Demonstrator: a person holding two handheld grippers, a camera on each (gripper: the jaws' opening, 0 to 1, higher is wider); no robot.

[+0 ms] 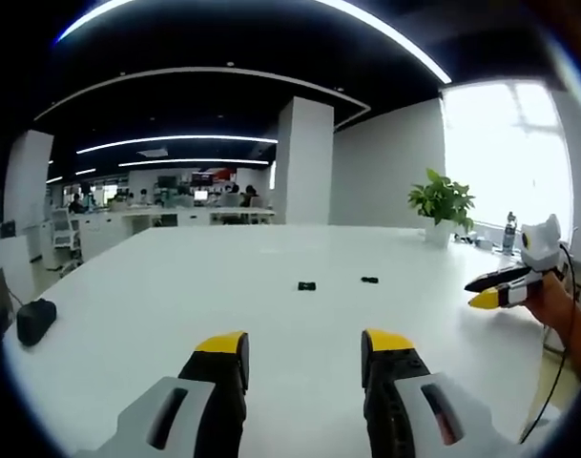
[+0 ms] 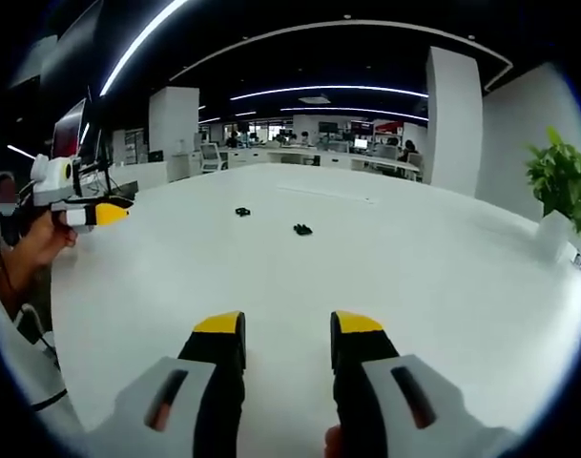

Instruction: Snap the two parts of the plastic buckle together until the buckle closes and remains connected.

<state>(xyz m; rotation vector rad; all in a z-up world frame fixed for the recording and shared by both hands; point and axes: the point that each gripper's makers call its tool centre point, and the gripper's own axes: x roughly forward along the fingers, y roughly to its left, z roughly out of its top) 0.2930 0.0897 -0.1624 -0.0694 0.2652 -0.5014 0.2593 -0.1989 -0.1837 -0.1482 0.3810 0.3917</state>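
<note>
Two small black buckle parts lie apart on the white table (image 1: 223, 286). In the left gripper view one part (image 1: 307, 285) sits left of the other (image 1: 369, 281). In the right gripper view they appear as a nearer part (image 2: 302, 229) and a farther part (image 2: 242, 212). My left gripper (image 1: 305, 348) hovers open above the table, well short of both parts, with nothing between its yellow-tipped fingers. My right gripper (image 2: 286, 332) is likewise open with nothing held, and it also shows at the right of the left gripper view (image 1: 495, 289), held by a hand.
A potted green plant (image 1: 443, 205) stands at the table's far right corner, with a bottle (image 1: 508, 232) beside it. A black object (image 1: 34, 320) rests near the left table edge. A white pillar (image 1: 304, 160) and office desks lie beyond. The left gripper (image 2: 85, 212) shows far left in the right gripper view.
</note>
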